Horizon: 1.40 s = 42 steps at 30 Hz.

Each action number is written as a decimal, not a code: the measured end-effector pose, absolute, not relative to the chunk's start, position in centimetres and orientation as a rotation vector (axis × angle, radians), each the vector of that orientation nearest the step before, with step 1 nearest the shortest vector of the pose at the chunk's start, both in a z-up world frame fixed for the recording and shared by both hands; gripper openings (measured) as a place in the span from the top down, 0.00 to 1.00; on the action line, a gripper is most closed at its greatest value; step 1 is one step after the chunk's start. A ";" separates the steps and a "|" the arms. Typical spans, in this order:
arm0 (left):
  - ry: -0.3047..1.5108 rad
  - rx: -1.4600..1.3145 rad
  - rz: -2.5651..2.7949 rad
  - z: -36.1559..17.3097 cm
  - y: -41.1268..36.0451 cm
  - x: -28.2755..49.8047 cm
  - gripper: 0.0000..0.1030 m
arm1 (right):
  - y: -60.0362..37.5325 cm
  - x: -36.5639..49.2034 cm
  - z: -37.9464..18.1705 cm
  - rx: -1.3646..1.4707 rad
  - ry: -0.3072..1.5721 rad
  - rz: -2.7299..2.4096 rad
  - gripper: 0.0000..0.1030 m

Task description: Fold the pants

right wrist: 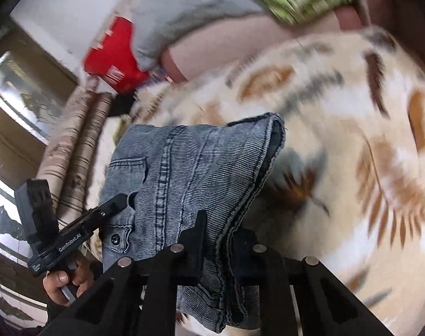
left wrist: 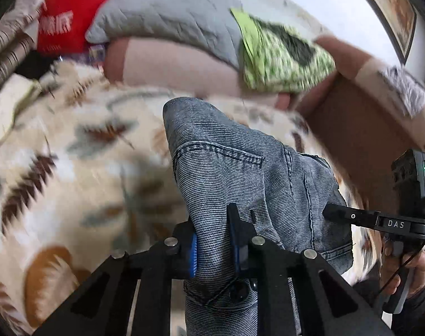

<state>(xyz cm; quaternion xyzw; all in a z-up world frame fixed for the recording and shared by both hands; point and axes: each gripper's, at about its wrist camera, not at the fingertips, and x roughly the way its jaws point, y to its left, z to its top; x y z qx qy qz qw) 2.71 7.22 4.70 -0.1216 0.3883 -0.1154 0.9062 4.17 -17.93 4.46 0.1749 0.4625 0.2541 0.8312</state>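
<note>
The pants, grey-blue denim, hang bunched between the two tools above the leaf-patterned blanket; take the pants as the landmark for everything else.

At their left edge, the left gripper has its jaws clamped on a thick fold of the denim, the blue pad pressed into the cloth on one side and the dark finger on the other. The bite looks deep, but it seems to take in several layers at once, so one inner layer could slide out while the outer ones stay pinched.

Across the middle, the cloth sags in a loose hump with a pocket seam and a button showing. Nothing supports that slack. If the two tools travel at different speeds or heights, the hump may twist and the fold line would come out crooked.

At the right edge of the pants, the right gripper is closed on the stacked hems and seams. There the layers are ridged and uneven, and I judge this the weaker hold: a sharp pull could strip the top layer free and drop half the garment back onto the blanket.

Beyond the pants lie a grey quilted pillow and a green patterned cloth, with a red bag further off. A wide swing of the denim could drag across these.

The blanket is fluffy, so cloth set down may not lie flat.
</note>
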 end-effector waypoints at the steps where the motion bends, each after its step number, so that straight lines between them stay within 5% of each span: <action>1: 0.797 -0.259 -0.225 4.9 7.9 3.3 0.81 | -17.5 4.6 5.1 0.372 0.967 0.549 0.84; 5: 0.861 -0.297 -0.153 1.8 10.0 6.3 0.74 | -14.5 8.0 5.1 0.352 0.972 0.561 0.84; 7: 0.926 -0.300 -0.092 -1.2 10.4 7.8 0.52 | -13.1 9.7 2.1 0.349 1.049 0.541 0.80; 8: 0.988 -0.280 -0.048 -3.6 10.3 8.7 0.28 | -12.3 10.7 -0.4 0.338 1.121 0.528 0.79; 9: 1.022 -0.259 -0.023 -5.1 10.2 9.1 0.23 | -11.7 11.2 -2.7 0.306 1.171 0.478 0.72; 10: 1.042 -0.239 -0.008 -6.7 10.1 9.2 0.22 | -11.1 11.5 -4.4 0.245 1.192 0.403 0.57; 13: 0.964 -0.240 0.007 -5.2 10.4 6.8 0.22 | -11.3 10.1 -4.1 0.238 1.120 0.361 0.47; 20: 0.794 -0.142 0.034 -1.8 8.4 0.7 0.15 | -12.4 3.0 2.5 0.181 0.865 0.385 0.32; 25: 0.966 -0.136 0.050 -5.6 7.6 2.0 0.12 | -9.8 3.1 -5.6 -0.039 1.115 0.318 0.22; 29: 0.856 -0.075 0.080 -1.6 7.5 0.0 0.12 | -11.2 0.9 -2.0 0.010 0.983 0.335 0.19; 32: 0.819 -0.064 0.102 0.2 6.8 -1.3 0.11 | -12.0 -1.3 0.3 -0.063 0.896 0.289 0.00; 42: 0.805 -0.006 0.081 2.0 3.4 -3.8 0.11 | -12.1 -5.8 1.0 -0.323 0.850 0.221 0.00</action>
